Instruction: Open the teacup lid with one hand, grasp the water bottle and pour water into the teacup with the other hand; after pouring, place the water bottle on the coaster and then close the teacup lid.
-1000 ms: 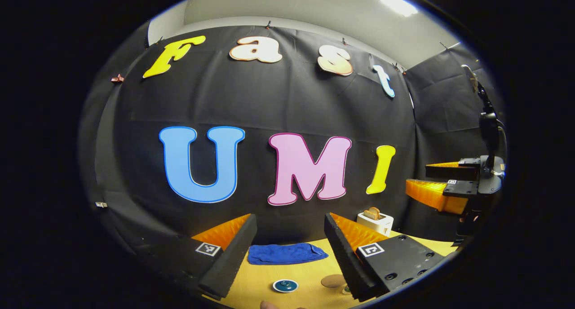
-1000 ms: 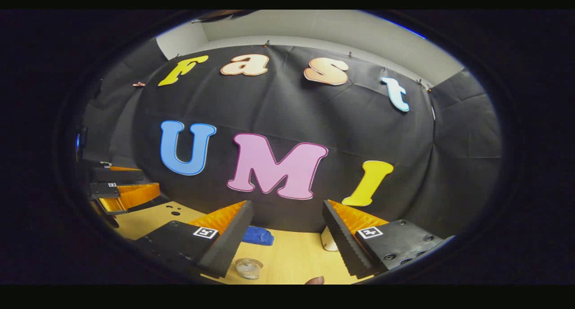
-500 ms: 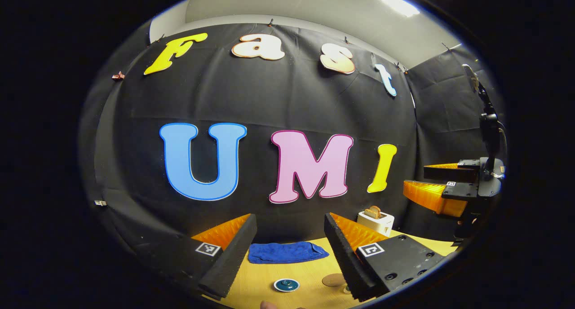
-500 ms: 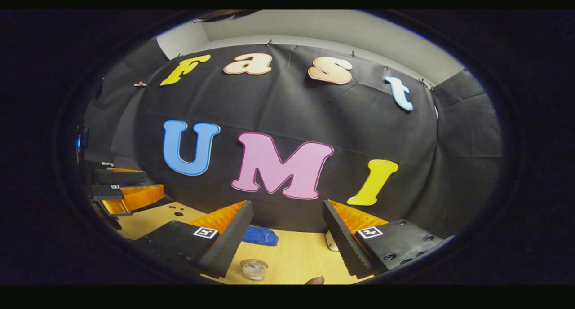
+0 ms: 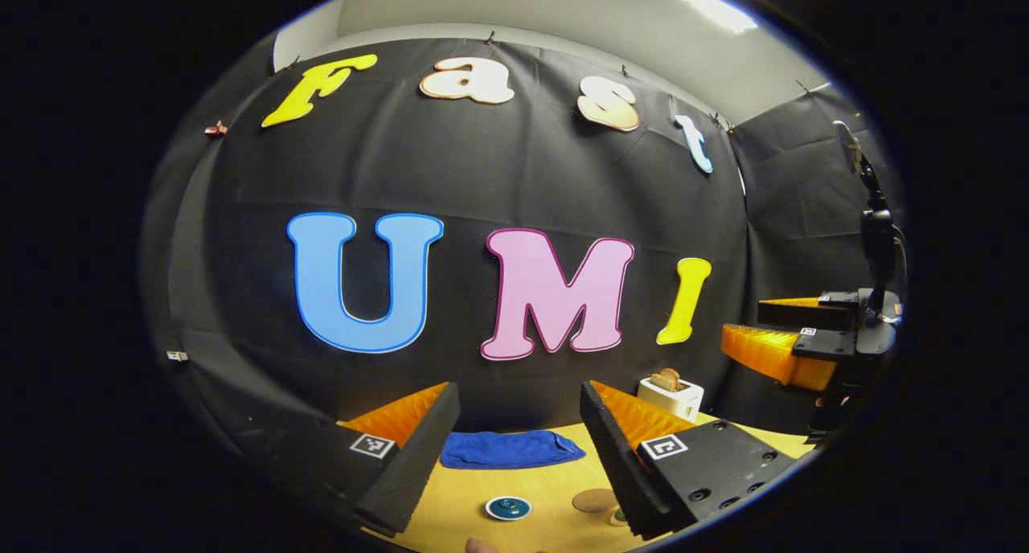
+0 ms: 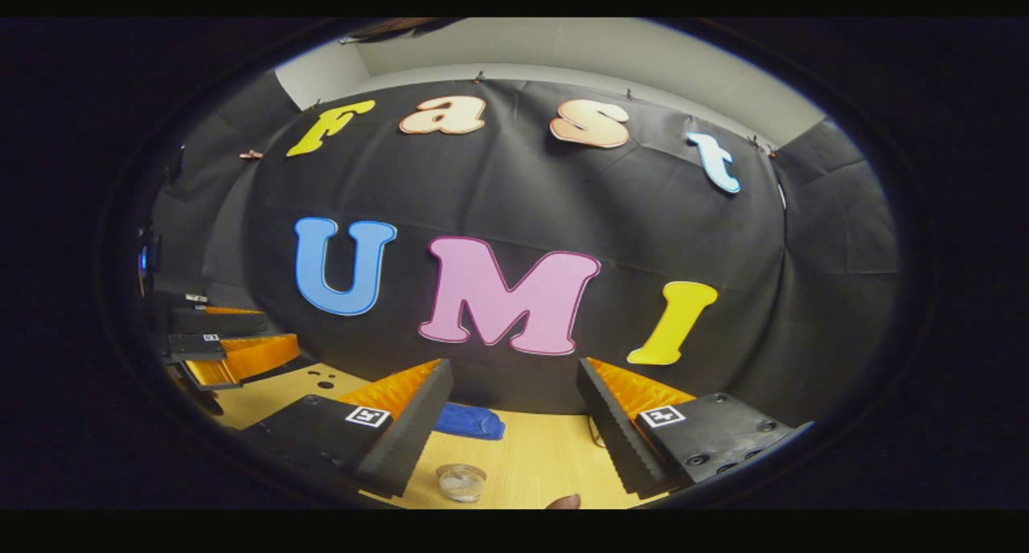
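Observation:
In the left gripper view my left gripper (image 5: 518, 408) is open and holds nothing, high above the wooden table (image 5: 474, 497). Low between its fingers lie the round teal teacup lid (image 5: 508, 508) and, to its right, a brown coaster (image 5: 595, 500). My right gripper (image 5: 756, 328) hangs at the far right, its jaws apart. In the right gripper view my right gripper (image 6: 512, 376) is open and empty over a clear round bottle top (image 6: 461, 482) on the table. The left gripper (image 6: 277, 332) is at the left edge, also open.
A blue cloth (image 5: 510, 448) lies at the back of the table against the booth wall. A white toaster (image 5: 671, 396) with bread stands at the back right. A fingertip (image 6: 563, 501) shows at the bottom edge of the right gripper view.
Both views have shifted slightly. In the right gripper view the clear bottle top has drifted to the right. Both grippers stay open and empty.

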Available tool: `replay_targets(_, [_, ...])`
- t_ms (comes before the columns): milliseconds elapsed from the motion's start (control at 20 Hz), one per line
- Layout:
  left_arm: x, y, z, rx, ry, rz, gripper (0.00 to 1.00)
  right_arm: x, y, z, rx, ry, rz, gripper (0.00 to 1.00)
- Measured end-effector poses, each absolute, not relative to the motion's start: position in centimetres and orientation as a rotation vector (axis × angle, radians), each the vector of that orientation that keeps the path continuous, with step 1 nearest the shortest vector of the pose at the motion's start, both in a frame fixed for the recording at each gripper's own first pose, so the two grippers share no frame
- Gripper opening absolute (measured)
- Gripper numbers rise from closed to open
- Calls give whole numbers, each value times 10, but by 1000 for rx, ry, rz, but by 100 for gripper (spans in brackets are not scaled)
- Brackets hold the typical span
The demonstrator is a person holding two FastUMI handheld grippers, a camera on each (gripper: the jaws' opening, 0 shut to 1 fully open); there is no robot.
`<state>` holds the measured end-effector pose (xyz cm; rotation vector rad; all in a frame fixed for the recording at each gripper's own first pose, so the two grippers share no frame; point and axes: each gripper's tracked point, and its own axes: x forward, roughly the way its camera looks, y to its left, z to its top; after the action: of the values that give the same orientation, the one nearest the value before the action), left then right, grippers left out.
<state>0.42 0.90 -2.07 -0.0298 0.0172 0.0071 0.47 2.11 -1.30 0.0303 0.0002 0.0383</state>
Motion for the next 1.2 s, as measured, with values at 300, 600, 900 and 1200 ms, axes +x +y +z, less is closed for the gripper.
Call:
replay_targets(300, [11, -5, -69, 1, 48, -17, 95, 0, 37, -64, 33, 44, 74, 96])
replay_targets(600, [35, -2, -149, 0, 109, -8, 95, 3, 48, -139, 31, 125, 107, 96])
replay_targets(900, [63, 8, -273, -50, 235, 5, 95, 0, 53, -188, 16, 166, 121, 96])
replay_targets(1200, [83, 3, -344, 14, 273, -10, 87, -11, 70, -229, 34, 199, 144, 96])
